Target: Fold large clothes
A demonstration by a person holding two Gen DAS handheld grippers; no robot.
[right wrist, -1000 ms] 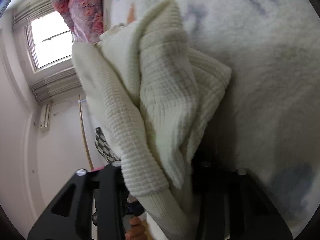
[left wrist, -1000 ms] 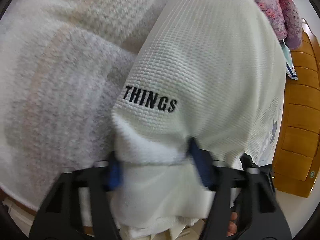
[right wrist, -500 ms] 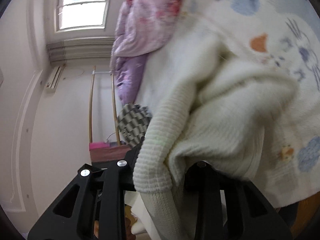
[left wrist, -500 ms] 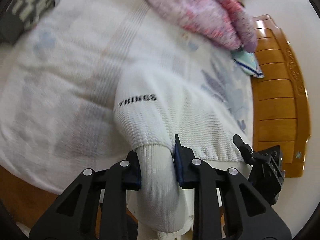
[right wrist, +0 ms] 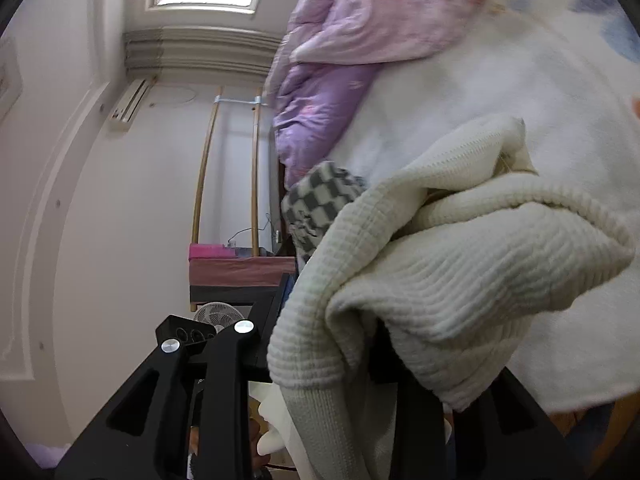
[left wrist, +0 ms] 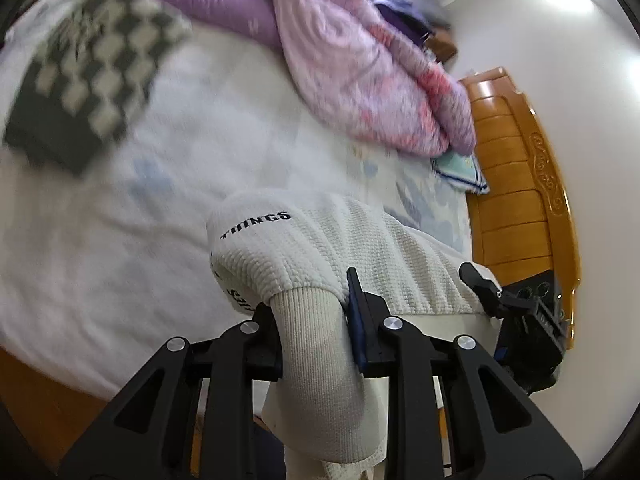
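Observation:
A cream waffle-knit sweater [left wrist: 332,252] with black "THINGS" lettering is held up above the bed. My left gripper [left wrist: 312,320] is shut on its ribbed hem, which hangs down between the jaws. My right gripper [right wrist: 324,344] is shut on another bunched part of the same sweater [right wrist: 460,264], whose folds cover the right finger. The right gripper also shows in the left wrist view [left wrist: 516,312] at the sweater's far edge.
The bed [left wrist: 120,240] has a white sheet with pale prints. A pink and purple quilt [left wrist: 360,64] lies at its far side, a black-and-white checked garment [left wrist: 92,76] at the left. A wooden headboard [left wrist: 516,184] stands at the right. A window, fan [right wrist: 218,316] and cabinet are beyond.
Both grippers have lifted and pulled back from the bed with the sweater in them. More of the bed, quilt and checked garment now shows.

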